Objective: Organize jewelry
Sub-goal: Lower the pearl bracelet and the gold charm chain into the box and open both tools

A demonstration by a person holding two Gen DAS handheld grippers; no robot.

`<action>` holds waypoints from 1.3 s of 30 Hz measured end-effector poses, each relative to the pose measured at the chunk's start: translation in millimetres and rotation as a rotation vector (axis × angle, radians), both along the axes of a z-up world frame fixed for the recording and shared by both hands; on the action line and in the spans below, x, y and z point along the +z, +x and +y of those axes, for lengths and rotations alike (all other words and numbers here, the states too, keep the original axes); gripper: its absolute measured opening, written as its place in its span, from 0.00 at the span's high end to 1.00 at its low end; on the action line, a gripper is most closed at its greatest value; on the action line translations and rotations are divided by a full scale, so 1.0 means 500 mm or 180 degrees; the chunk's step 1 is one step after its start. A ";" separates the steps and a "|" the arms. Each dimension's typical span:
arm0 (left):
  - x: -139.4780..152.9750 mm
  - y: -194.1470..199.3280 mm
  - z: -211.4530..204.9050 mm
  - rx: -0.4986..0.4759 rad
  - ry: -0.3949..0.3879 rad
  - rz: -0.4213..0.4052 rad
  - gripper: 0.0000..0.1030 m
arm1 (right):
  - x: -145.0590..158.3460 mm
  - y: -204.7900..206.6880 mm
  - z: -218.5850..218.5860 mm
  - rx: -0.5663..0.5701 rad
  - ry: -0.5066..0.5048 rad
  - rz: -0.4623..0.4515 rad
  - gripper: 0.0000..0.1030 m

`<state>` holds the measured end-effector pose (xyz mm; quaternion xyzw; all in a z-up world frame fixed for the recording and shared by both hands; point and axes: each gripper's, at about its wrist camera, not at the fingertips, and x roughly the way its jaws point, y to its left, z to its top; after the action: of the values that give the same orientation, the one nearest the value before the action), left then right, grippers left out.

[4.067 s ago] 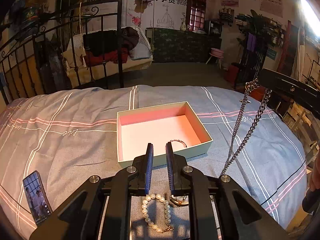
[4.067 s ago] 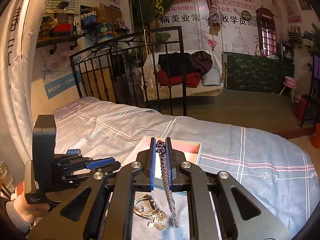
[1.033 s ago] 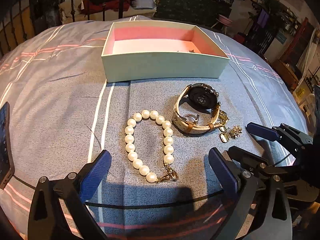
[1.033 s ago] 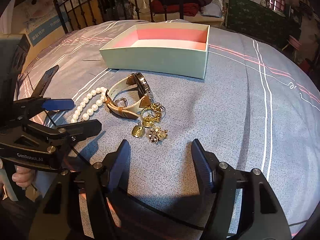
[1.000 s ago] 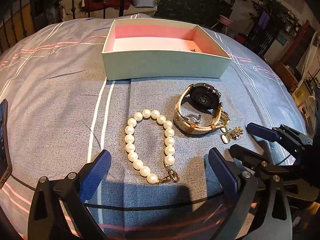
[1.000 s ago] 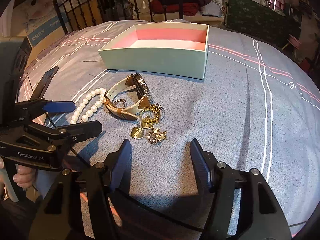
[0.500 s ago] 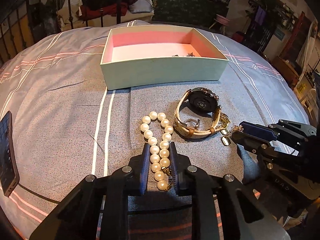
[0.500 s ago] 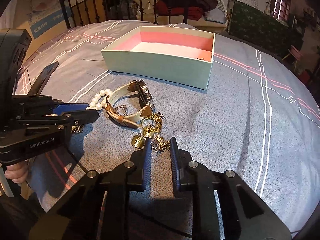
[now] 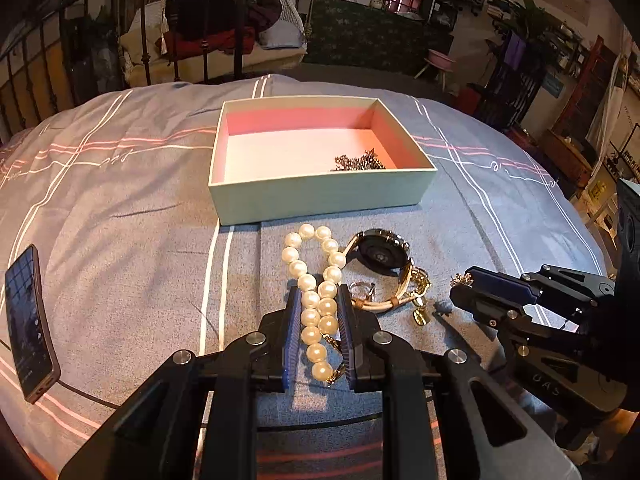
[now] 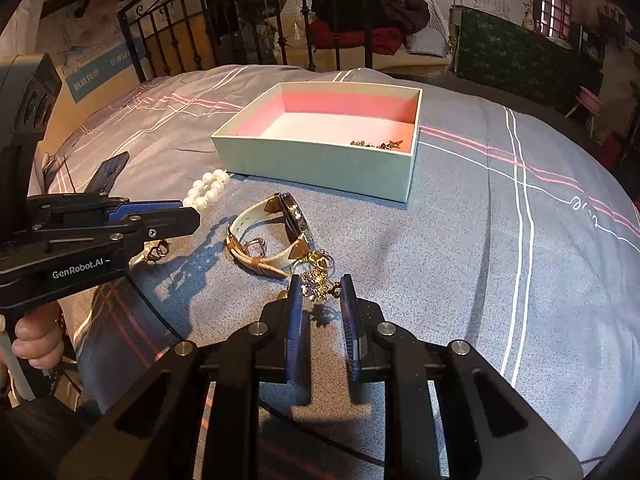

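While clamped across both doubled pearl strands, left gripper holding pearl bracelet just short of box, long axis pointing boxward; right gripper pinching gold charm beside watch, farther from box.

Both grippers: matte black angular frames, blue ribbed pads on finger insides, silver round screw heads at linkage pivots. Left gripper side plate reads "GenRobot.AI" in white. Right gripper same build. Hand wraps a black handle.
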<state>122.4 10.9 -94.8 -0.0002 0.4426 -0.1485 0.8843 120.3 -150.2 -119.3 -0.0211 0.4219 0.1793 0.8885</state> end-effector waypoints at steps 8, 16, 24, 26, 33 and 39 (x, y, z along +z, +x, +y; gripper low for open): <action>0.087 0.101 -0.012 0.0175 0.0036 -0.0396 0.83 | 0.091 0.087 0.009 -0.0053 -0.0023 -0.0433 0.81; 0.128 0.215 -0.022 0.0407 -0.0022 -0.0432 0.83 | 0.156 0.190 0.008 -0.0341 0.0046 -0.0749 0.80; 0.089 0.274 -0.040 0.0469 0.0031 -0.0215 0.83 | 0.121 0.262 0.020 -0.0397 -0.0077 -0.0534 0.80; 0.074 0.281 -0.038 0.0480 0.0035 -0.0135 0.83 | 0.106 0.268 0.026 -0.0369 -0.0139 -0.0496 0.80; 0.041 0.291 -0.035 0.0497 0.0099 0.0008 0.83 | 0.074 0.268 0.042 -0.0291 -0.0217 -0.0392 0.80; 0.042 0.292 -0.037 0.0487 0.0127 -0.0003 0.83 | 0.072 0.263 0.044 -0.0270 -0.0224 -0.0379 0.80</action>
<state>268.3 -7.6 -73.7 -0.0163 0.4437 -0.0716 0.8931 251.9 -128.3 -83.5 -0.0451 0.3749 0.1250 0.9175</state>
